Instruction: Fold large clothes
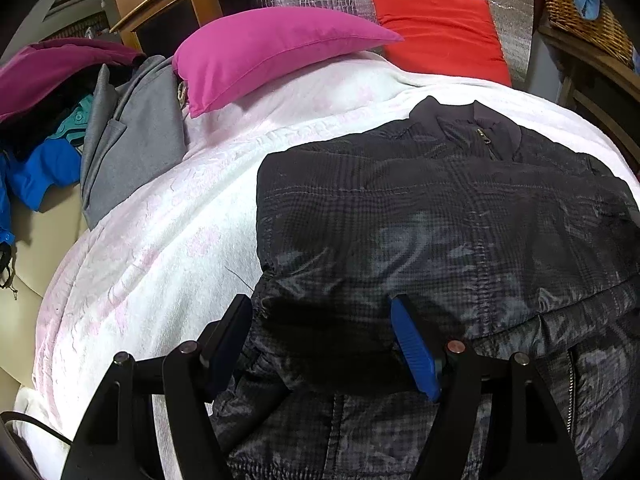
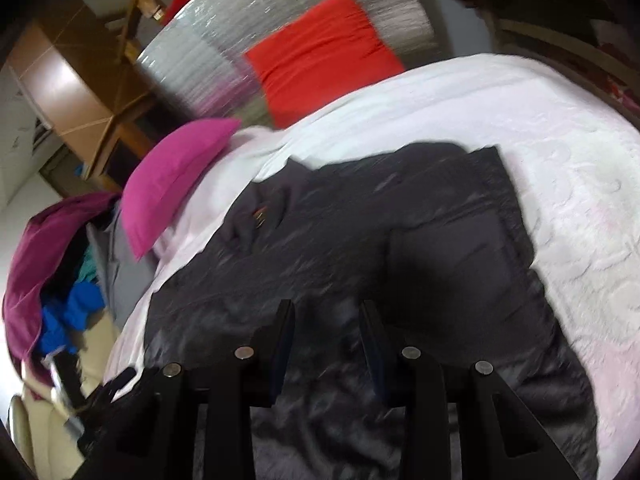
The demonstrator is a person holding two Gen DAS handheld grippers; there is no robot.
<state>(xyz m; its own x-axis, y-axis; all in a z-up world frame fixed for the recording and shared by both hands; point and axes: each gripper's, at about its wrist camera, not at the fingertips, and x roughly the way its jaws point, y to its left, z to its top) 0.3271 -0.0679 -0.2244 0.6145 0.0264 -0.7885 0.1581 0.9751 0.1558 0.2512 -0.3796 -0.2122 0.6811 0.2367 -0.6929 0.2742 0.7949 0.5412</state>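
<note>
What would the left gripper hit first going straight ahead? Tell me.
Probably the dark jacket: the open left gripper already points over its near edge on the white blanket. Depth is unclear.

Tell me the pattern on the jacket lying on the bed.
Dark grey-black fine plaid check on the jacket, clearest in the left wrist view.

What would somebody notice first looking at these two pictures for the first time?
Most likely the dark jacket spread across the white blanket, with both open grippers, left and right, poised over its near end. Next come the pink pillow and red pillow at the far end, and a heap of clothes off to the left.
</note>
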